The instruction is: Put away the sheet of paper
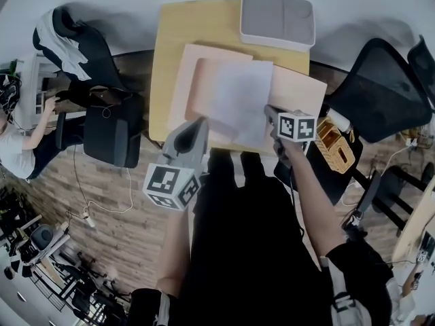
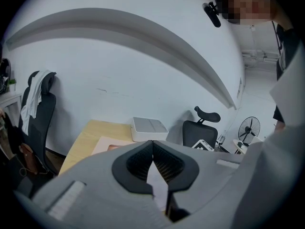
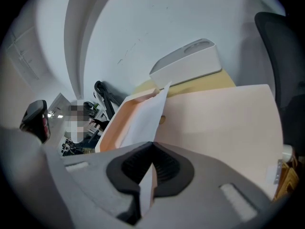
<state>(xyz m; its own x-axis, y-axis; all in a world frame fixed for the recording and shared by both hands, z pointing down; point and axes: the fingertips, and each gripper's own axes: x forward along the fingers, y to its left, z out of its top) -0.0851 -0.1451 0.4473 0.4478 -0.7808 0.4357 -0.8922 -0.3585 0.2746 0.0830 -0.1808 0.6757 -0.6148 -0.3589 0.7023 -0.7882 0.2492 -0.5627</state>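
Note:
A white sheet of paper (image 1: 234,100) hangs over an open pale pink folder (image 1: 299,90) that lies on the wooden table (image 1: 170,46). My left gripper (image 1: 202,122) is shut on the sheet's near left edge, and white paper (image 2: 155,180) shows between its jaws in the left gripper view. At the near right edge, my right gripper (image 1: 270,109) is shut on the sheet too. In the right gripper view the sheet (image 3: 143,118) runs edge-on away from that gripper (image 3: 152,151), with a pink folder flap (image 3: 119,116) against it and the folder's other leaf (image 3: 219,123) lying flat to the right.
A grey and white box (image 1: 277,19) stands at the table's far right corner. Black office chairs stand at the left (image 1: 102,114) and right (image 1: 380,94) of the table. A wooden organiser (image 1: 333,145) sits by the right chair. A person (image 1: 17,148) sits at far left.

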